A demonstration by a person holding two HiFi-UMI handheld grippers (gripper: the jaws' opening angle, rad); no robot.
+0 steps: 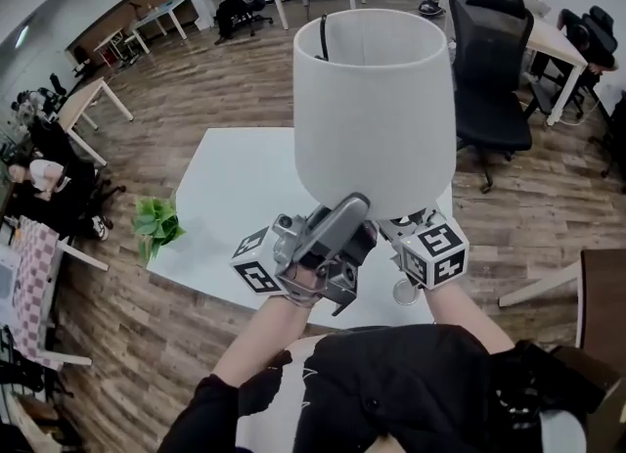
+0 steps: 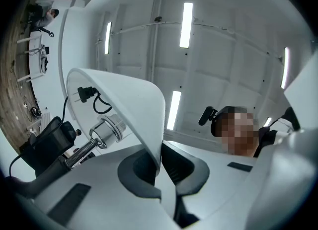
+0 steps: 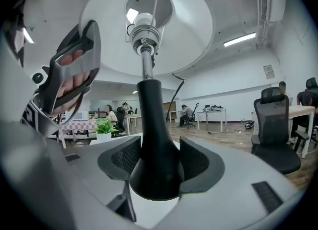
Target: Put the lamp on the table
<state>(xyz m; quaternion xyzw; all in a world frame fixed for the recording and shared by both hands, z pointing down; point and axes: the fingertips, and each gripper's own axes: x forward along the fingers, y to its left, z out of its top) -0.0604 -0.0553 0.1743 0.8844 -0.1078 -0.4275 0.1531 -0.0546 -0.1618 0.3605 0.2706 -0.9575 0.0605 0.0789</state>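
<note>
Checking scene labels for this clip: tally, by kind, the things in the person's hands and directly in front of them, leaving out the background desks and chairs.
Lamp: 1
Tools: 2 (left tool, right tool)
Potted plant: 1
White table: 1
Total: 5

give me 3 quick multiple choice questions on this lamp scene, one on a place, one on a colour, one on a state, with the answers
1. Where do the right tongs grip the lamp?
A. on the black stem
B. on the shade's top
C. nowhere, they hang free

2. What colour is the shade?
A. red
B. white
C. green

3. The left tongs are:
A. wide open
B. shut on the shade's rim
C. shut on a cup

Answers: 1 A, the stem stands between the pads in the right gripper view; 2 B, it is white in the head view; 3 B, the rim is pinched between them.
</note>
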